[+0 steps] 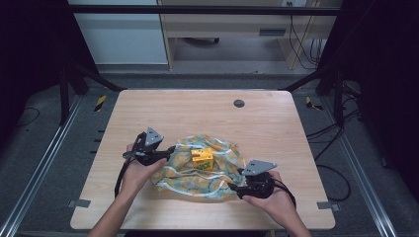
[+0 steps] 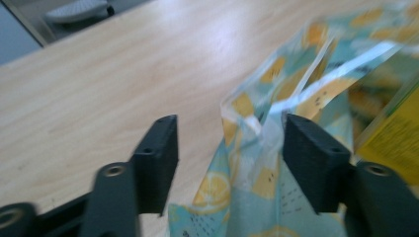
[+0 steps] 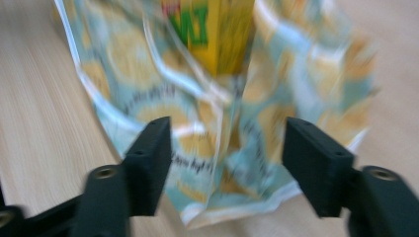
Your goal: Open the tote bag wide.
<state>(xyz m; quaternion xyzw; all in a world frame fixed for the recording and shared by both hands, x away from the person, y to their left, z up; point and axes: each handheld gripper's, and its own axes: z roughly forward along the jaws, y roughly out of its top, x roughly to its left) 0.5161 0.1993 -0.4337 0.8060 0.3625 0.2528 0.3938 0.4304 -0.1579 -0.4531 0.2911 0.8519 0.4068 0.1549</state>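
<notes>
Flanking the lemon-print cloth (image 1: 197,173) near the table's (image 1: 276,123) front edge, both grippers stand with jaws spread. The left gripper (image 2: 227,148) has a fold of cloth between its jaws, unpinched; the right gripper (image 3: 227,153) likewise straddles loose fabric. One yellow box (image 1: 202,159) sits at the cloth's middle, likely so the corners can be drawn over it as a wrap. Count: one cloth, one box, two grippers.
</notes>
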